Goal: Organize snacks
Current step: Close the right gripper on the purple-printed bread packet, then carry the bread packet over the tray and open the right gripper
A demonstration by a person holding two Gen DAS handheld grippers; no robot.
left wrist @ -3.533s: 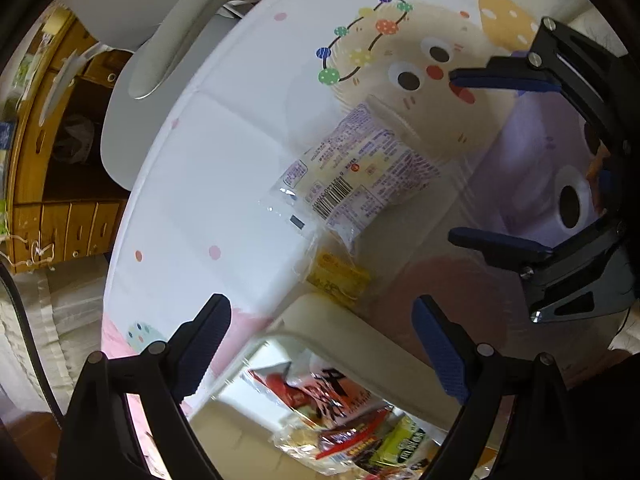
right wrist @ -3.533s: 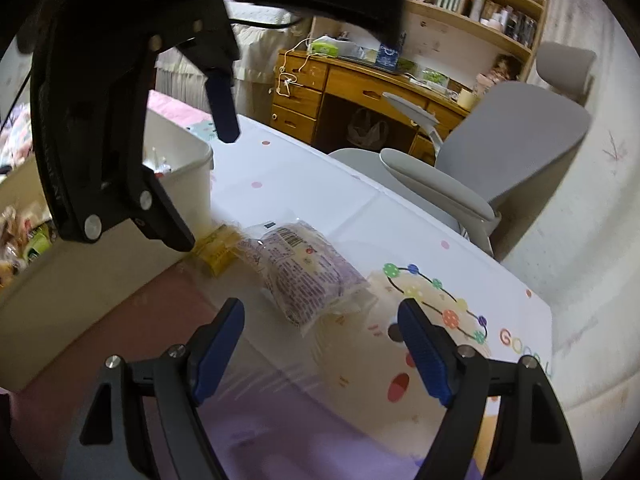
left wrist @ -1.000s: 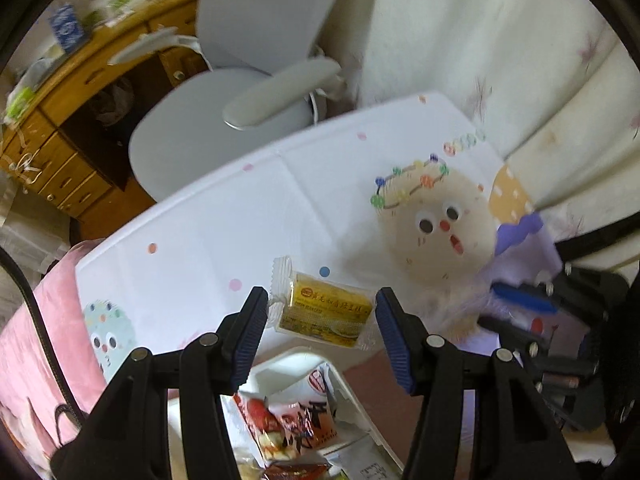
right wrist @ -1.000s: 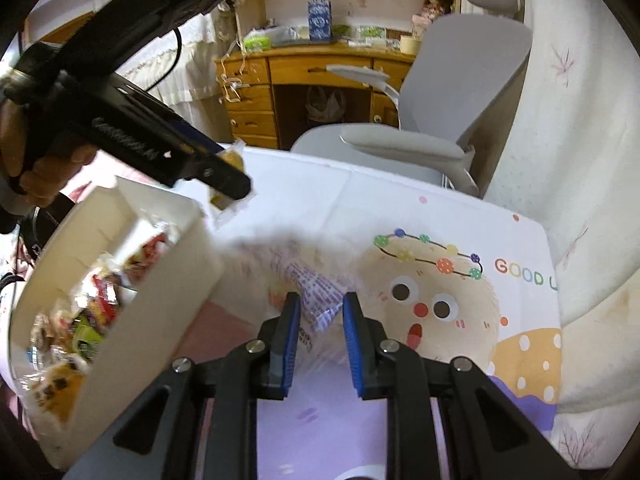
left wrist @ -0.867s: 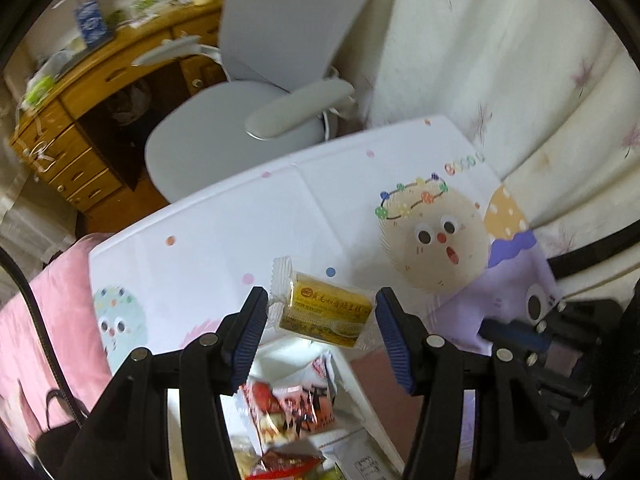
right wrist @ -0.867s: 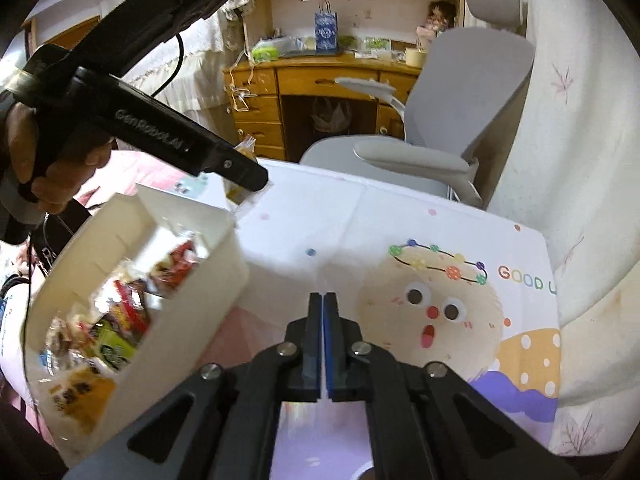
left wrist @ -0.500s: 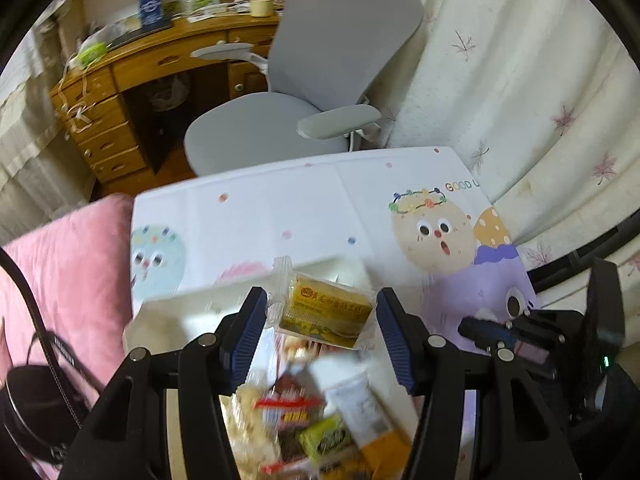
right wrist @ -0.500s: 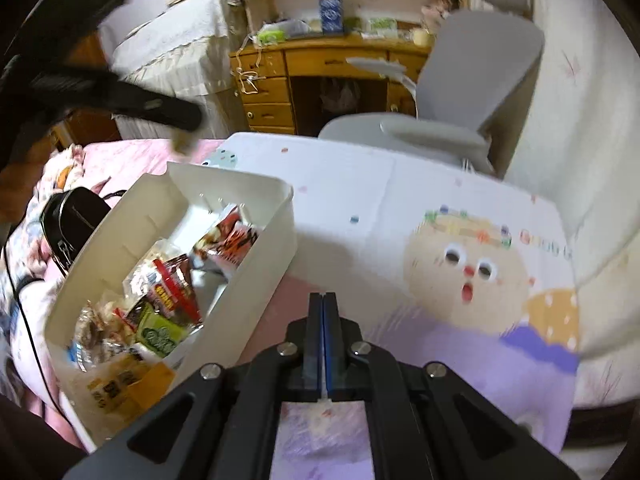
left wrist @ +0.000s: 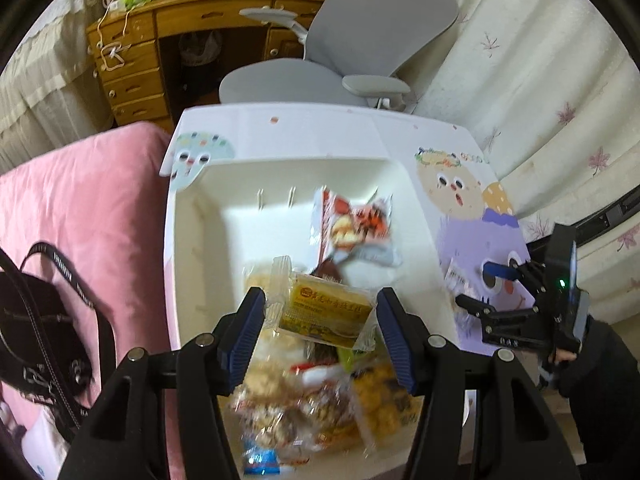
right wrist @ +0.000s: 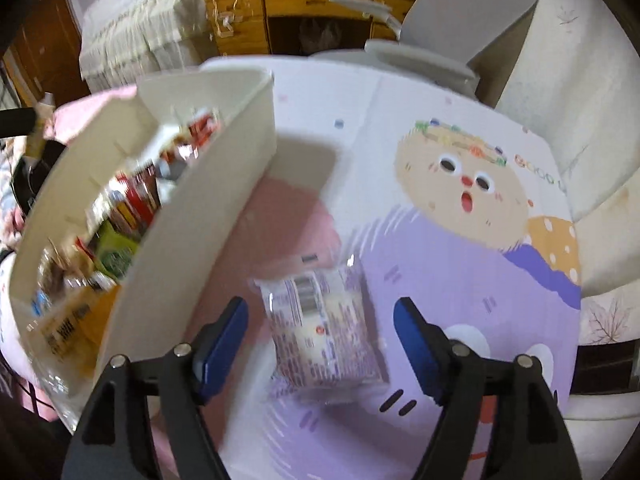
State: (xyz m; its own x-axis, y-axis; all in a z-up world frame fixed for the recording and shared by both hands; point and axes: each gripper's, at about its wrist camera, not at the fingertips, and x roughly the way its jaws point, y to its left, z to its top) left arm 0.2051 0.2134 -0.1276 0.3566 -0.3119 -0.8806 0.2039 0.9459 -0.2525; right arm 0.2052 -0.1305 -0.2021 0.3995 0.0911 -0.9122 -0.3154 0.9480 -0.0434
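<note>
My left gripper [left wrist: 320,326] is shut on a yellow snack packet [left wrist: 326,310] and holds it above the white bin [left wrist: 192,240], which holds several snack packs such as a red one [left wrist: 352,228]. My right gripper [right wrist: 320,336] is open and hangs over a purple and white snack bag [right wrist: 320,320] that lies on the cartoon tablecloth [right wrist: 460,240] right of the bin [right wrist: 192,216]. The right gripper also shows in the left wrist view [left wrist: 476,288], with part of the purple bag [left wrist: 456,278] beside it.
A grey office chair [left wrist: 340,64] and a wooden desk [left wrist: 160,40] stand behind the table. A pink cushion [left wrist: 88,208] with a black bag [left wrist: 36,328] lies left of the bin. Curtains [left wrist: 540,80] hang on the right.
My left gripper has carried the yellow packet up and over the bin. My right gripper, shut half a second ago, has opened above the purple bag on the cloth.
</note>
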